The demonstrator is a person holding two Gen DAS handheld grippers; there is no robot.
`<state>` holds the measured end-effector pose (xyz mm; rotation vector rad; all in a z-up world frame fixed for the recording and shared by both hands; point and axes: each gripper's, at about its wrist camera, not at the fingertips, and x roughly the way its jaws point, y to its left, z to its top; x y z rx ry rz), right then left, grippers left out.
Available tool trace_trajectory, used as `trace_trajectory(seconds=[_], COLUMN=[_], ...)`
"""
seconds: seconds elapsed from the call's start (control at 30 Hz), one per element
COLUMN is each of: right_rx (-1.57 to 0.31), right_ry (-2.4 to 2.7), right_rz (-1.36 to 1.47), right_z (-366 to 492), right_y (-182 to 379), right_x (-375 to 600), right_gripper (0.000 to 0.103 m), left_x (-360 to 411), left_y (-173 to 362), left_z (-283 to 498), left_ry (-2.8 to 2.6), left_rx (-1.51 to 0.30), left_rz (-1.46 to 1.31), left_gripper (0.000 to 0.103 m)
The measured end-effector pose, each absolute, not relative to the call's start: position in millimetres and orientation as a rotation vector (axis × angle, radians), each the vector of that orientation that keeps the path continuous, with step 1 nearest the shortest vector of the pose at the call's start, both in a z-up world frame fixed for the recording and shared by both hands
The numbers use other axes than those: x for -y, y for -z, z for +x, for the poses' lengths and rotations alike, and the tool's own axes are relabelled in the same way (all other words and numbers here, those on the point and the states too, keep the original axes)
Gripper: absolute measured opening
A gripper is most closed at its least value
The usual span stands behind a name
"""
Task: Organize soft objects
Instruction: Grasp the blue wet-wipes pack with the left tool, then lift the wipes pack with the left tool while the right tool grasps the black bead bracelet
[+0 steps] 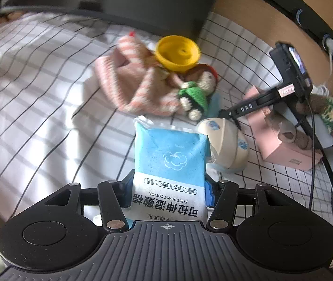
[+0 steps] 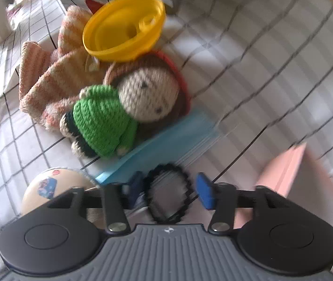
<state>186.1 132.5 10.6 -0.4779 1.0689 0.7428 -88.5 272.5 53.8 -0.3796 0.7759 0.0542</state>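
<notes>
With the left gripper (image 1: 167, 193) clamped on the wet-cotton pack (image 1: 170, 161), set it beside the crochet doll (image 1: 193, 93) (right gripper (image 2: 168, 189) gapes around a black hair tie (image 2: 168, 199)).

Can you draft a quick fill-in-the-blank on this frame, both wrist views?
1. The left gripper is shut on a blue and white pack of ____ cotton pads.
2. The crocheted doll wears a ____ top.
3. The yellow plastic bowl rests on the ____-striped towel.
4. A black scalloped hair ring sits between the fingers of the ____ gripper.

Missing words: wet; green; orange; right
</notes>
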Motion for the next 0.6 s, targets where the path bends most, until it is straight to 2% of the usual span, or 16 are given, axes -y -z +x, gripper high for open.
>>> trace_trajectory(seconds=[0.03, 0.07, 0.17, 0.4, 0.53, 0.6], right_rx=[-1.088, -1.110, -1.047, -0.890, -0.822, -0.800], right_ry=[-0.751, -0.763, -0.789, -0.689, -0.562, -0.508], right_rz=[-0.447, -0.423, -0.359, -0.161, -0.173, -0.186], right_z=[186.0, 181.0, 146.4, 49.4, 21.7, 12.5], right_y=[-11.6, -14.3, -41.5, -111.6, -109.0, -98.9], right_x=[-130.4, -126.8, -105.8, 0.2, 35.7, 38.6], right_gripper=[0.028, 0.012, 0.002, 0.002, 0.003, 0.013], left_x=[-275.1, -276.4, -270.9, -208.1, -172.8, -166.1], left_y=[-53.7, -52.6, -51.4, -60.0, -64.1, -65.8], left_z=[-92.9, -95.6, -96.2, -71.0, -45.5, -32.8], left_ry=[-0.063, -0.063, -0.029, 0.259, 0.391, 0.382], left_rx=[-0.776, -0.776, -0.808, -0.912, -0.935, -0.944], left_rz=[-0.401, -0.421, -0.424, -0.259, -0.180, -0.163], left_gripper=[0.059, 0.059, 0.059, 0.059, 0.059, 0.059])
